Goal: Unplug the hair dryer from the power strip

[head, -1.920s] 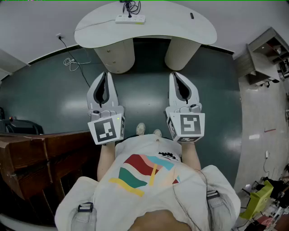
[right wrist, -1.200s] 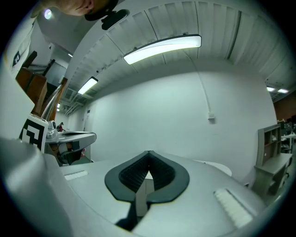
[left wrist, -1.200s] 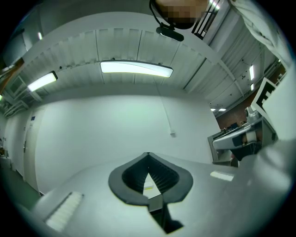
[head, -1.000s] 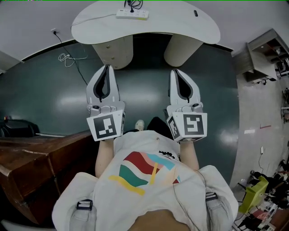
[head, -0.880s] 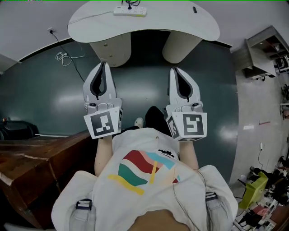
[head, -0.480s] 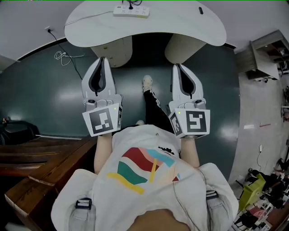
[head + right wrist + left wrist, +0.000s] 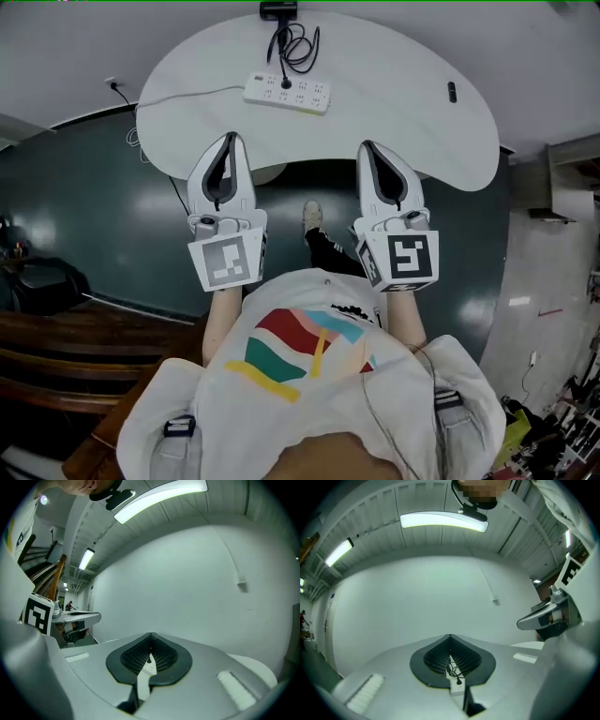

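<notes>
The power strip (image 7: 287,93), its long axis running left to right and a black plug (image 7: 285,82) in it, lay near the far edge of the white table (image 7: 403,122) above a dark green floor (image 7: 84,206); left gripper (image 7: 228,141) and right gripper (image 7: 368,148) were closed, empty.

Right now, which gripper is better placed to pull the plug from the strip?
Left, probably: the plug in the strip sits nearer the left gripper and shows straight ahead in its view. The right gripper is farther to the side. Both are shut, empty.
</notes>
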Motion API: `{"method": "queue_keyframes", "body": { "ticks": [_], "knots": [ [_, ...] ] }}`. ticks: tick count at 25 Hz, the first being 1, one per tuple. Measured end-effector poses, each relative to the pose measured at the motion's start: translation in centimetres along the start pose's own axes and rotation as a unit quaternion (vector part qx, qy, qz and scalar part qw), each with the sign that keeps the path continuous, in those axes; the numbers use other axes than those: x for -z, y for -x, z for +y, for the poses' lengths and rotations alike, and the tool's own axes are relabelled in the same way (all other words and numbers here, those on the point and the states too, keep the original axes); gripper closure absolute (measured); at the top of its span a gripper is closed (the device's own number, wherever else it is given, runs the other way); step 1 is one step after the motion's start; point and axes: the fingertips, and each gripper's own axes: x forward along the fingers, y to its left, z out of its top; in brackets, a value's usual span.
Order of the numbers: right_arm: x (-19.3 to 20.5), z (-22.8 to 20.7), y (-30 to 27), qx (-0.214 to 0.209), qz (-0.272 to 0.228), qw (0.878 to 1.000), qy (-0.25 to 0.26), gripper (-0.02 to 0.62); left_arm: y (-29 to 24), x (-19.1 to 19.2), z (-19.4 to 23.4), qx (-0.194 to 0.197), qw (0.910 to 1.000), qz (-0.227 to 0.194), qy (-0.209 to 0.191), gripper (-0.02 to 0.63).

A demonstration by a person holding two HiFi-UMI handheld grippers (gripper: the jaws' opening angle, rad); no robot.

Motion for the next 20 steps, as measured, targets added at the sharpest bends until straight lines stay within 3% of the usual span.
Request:
{"method": "queue_keyframes", "body": {
  "ticks": [5, 9, 20],
  "knots": [
    [-0.7, -3.1, -9.1, -0.032, 0.016, 0.999, 0.020, 0.583, -8.6, 1.3, 2.1, -0.017, 0.9995, 0.028, 0.000, 0.612],
    [-1.0, -4.1, -13.2, -0.045, 0.027, 0.999, 0.012, 0.583, -12.0, 2.7, 3.5, -0.021, 0.9985, 0.049, 0.010, 0.612],
    [-1.7, -5.3, -17.7, -0.011, 0.025, 1.000, -0.012, 0.583, -18.2, 5.1, 6.0, 0.031, 0.9969, 0.072, -0.007, 0.612]
  ]
}}
